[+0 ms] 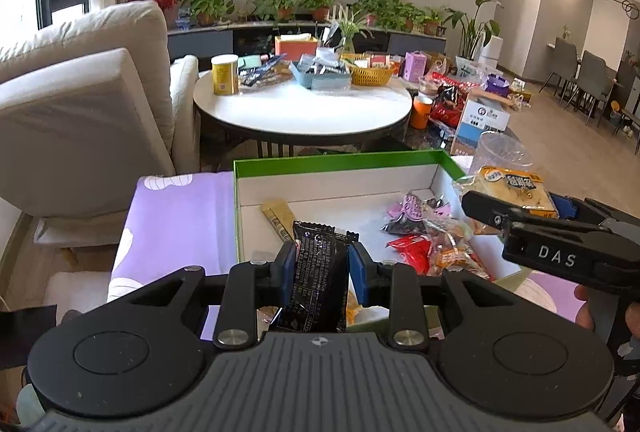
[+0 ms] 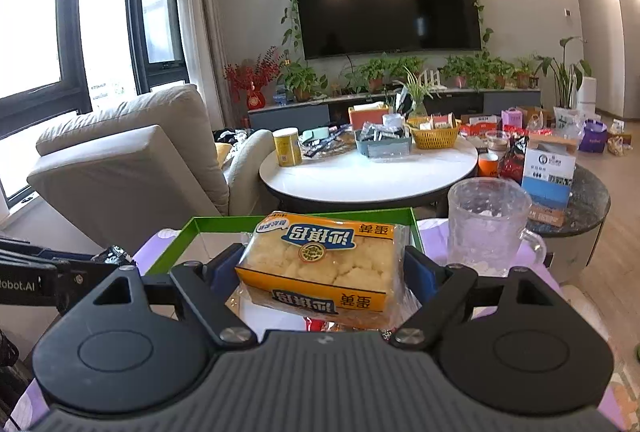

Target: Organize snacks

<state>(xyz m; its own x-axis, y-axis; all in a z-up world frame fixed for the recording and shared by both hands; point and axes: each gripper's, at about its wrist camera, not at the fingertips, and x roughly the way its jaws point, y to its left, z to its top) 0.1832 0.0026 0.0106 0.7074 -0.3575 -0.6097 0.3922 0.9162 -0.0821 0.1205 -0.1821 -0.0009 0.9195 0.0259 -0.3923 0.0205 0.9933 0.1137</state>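
Observation:
My left gripper (image 1: 322,268) is shut on a black snack packet (image 1: 316,272), held upright over the near edge of a green-rimmed white box (image 1: 340,160). Several wrapped snacks (image 1: 424,232) and a tan stick packet (image 1: 278,218) lie inside the box. My right gripper (image 2: 326,270) is shut on a yellow pastry pack (image 2: 324,260), raised above the green-rimmed box (image 2: 224,222). In the left wrist view the right gripper comes in from the right, carrying the yellow pastry pack (image 1: 516,190) over the box's right side. In the right wrist view the black snack packet (image 2: 114,254) shows at the left edge.
The box rests on a purple cloth (image 1: 180,216). A clear glass mug (image 2: 486,224) stands right of the box. Beyond are a round white table (image 1: 300,108) crowded with snacks and baskets, a beige sofa (image 1: 80,104), and a dark side table (image 2: 580,204) with a carton.

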